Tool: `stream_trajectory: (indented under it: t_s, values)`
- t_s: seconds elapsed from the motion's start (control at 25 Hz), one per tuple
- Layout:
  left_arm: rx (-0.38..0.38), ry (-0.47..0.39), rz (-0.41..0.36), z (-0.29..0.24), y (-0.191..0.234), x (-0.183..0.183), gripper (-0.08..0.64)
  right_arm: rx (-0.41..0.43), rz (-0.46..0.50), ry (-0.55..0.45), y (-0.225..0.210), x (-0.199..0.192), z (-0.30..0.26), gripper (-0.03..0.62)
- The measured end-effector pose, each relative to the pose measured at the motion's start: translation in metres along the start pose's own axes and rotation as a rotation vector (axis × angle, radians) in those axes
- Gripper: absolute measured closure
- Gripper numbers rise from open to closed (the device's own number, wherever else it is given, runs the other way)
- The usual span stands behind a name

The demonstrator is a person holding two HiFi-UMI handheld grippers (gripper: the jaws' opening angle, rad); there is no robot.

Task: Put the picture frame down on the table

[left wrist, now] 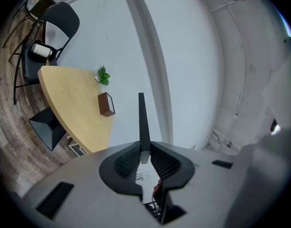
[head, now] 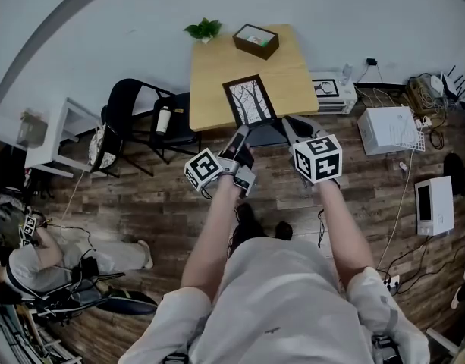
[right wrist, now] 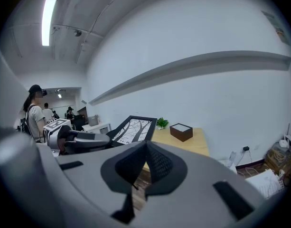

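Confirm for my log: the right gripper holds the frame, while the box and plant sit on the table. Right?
No: the left gripper holds the frame, jaws shut on its edge, as the left gripper view shows. The box and plant do sit on the table.

Frame's lower end and small details out of sight

In the head view the near edge of the black-framed tree picture (head: 249,100) disappears behind the left gripper (head: 240,141), and the frame covers a strip of the light wooden counter (head: 217,67). The left gripper view shows the frame only edge-on, so its printed face cannot be seen there. What lies in the dark brown open box (head: 256,40) is too small to tell. A seated person (head: 35,256) is cut off by the head view's left edge.
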State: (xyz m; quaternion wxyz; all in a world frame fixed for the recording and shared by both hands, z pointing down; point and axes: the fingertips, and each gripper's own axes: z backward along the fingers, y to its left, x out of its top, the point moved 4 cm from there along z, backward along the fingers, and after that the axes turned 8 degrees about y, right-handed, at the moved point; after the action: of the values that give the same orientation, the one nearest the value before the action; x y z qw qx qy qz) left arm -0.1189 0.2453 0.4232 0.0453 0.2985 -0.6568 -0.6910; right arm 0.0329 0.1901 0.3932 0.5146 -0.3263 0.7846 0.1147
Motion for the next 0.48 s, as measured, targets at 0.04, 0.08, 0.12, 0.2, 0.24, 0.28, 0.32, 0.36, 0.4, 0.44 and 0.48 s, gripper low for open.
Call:
stream_trajectory:
  t_s: [0.04, 0.08, 0.12, 0.2, 0.24, 0.28, 0.32, 0.36, 0.4, 0.44, 0.48]
  values:
    - [0.002, -0.004, 0.001, 0.002, 0.001, -0.001, 0.495, 0.002, -0.001, 0.002, 0.0, -0.001, 0.0, 0.594]
    - [0.004, -0.009, 0.003, 0.003, 0.002, -0.002, 0.495, 0.004, -0.003, 0.005, 0.0, -0.003, 0.001, 0.594]
    - [0.006, -0.014, 0.007, 0.005, 0.003, -0.003, 0.495, 0.006, -0.005, 0.009, 0.0, -0.004, 0.001, 0.594]
    - [0.008, -0.019, 0.012, 0.009, 0.005, -0.005, 0.495, 0.008, -0.007, 0.015, 0.003, -0.007, 0.001, 0.594]
    - [0.009, -0.02, 0.013, 0.01, 0.005, -0.005, 0.495, 0.009, -0.006, 0.016, 0.004, -0.008, 0.0, 0.594]
    - [0.01, -0.022, 0.014, 0.011, 0.006, -0.005, 0.495, 0.01, -0.005, 0.016, 0.005, -0.007, 0.0, 0.594]
    - [0.01, -0.025, 0.016, 0.012, 0.006, -0.004, 0.495, 0.012, -0.004, 0.017, 0.006, -0.007, -0.002, 0.594]
    - [0.011, -0.028, 0.018, 0.013, 0.007, -0.003, 0.495, 0.013, -0.004, 0.018, 0.007, -0.006, -0.003, 0.594]
    - [0.012, -0.029, 0.019, 0.013, 0.008, -0.001, 0.495, 0.014, -0.003, 0.02, 0.007, -0.006, -0.006, 0.594]
    - [0.014, -0.028, 0.019, 0.014, 0.01, 0.001, 0.495, 0.015, -0.003, 0.023, 0.007, -0.006, -0.008, 0.594]
    - [0.016, -0.027, 0.019, 0.014, 0.012, 0.003, 0.495, 0.016, -0.002, 0.025, 0.008, -0.005, -0.011, 0.594]
